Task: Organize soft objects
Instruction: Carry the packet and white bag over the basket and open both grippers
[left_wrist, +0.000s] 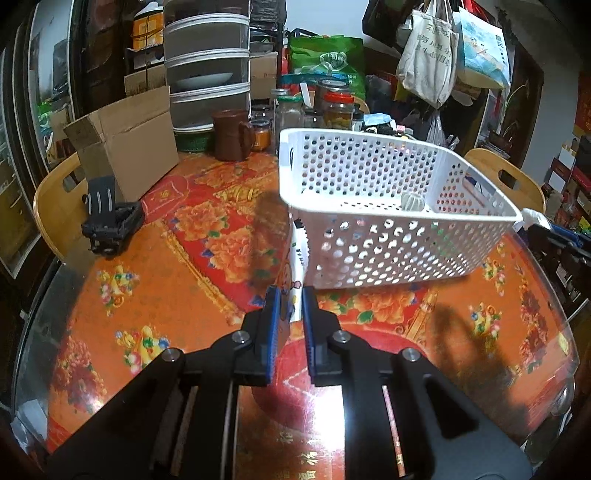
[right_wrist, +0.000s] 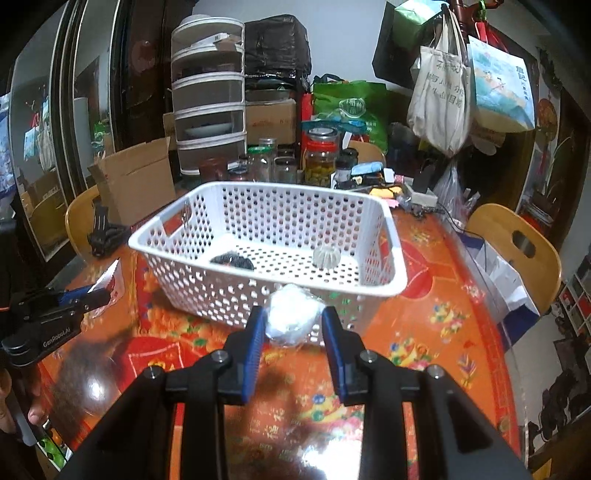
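Note:
A white perforated basket stands on the floral table. Inside it lie a small white ribbed soft toy and a dark fuzzy object. My left gripper is shut on a flat printed white packet, held above the table at the basket's near left corner; it also shows in the right wrist view. My right gripper is shut on a white soft bundle in clear wrap, just in front of the basket's near wall.
An open cardboard box and a black clip-like device sit at the left. Jars, a brown jug and stacked mesh covers crowd the back. Wooden chairs flank the table.

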